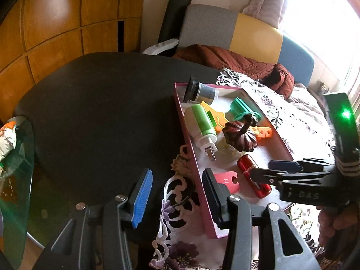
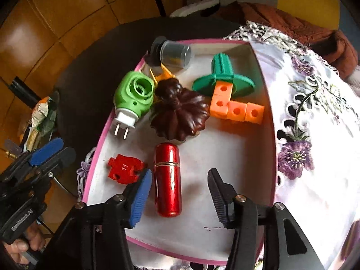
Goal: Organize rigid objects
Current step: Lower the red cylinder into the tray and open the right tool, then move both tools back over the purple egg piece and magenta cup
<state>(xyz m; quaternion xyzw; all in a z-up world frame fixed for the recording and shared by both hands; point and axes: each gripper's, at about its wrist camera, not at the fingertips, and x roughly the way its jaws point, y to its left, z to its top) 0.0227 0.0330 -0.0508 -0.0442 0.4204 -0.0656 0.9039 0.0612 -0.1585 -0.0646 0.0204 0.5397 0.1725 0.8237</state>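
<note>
Worktop (image 1: pixel 94 103): dark, partly under a floral cloth (image 2: pixel 315 117).
Box (image 2: pixel 265 72): pink-rimmed, on the cloth, holding every item.
Red tube (image 2: pixel 167 177): lying free in the near part.
Right gripper (image 2: pixel 180 191): jaws apart astride the tube, gripping nothing.
Left gripper (image 1: pixel 177 193): narrow and empty, straddling the box's near-left wall.

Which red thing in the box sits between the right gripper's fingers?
The shiny red capsule, lying lengthwise between the open fingers of the right gripper. The flat red puzzle piece lies outside them, beyond the blue pad.
</note>
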